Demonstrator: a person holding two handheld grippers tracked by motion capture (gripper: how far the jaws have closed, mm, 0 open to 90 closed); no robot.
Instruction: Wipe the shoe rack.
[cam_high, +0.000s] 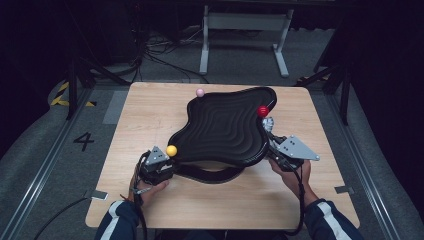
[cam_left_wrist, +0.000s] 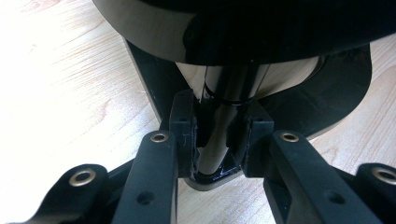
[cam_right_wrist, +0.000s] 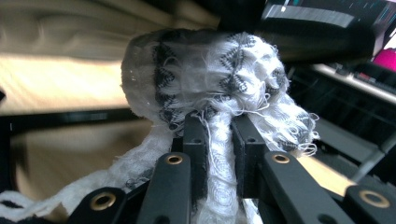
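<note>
The black base is half hidden under the wavy black tray, whose stem the left gripper clamps at the near left, while the right gripper pinches a white cloth by the tray's right edge, on a pale wooden surface in a dark room.

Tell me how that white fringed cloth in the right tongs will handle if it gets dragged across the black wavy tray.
The white fringed cloth is probably floppy: it bunches above the right tongs and trails loosely below. It looks light, so it likely needs pressing down. Its frayed threads might snag on the black wavy tray's rim.
</note>
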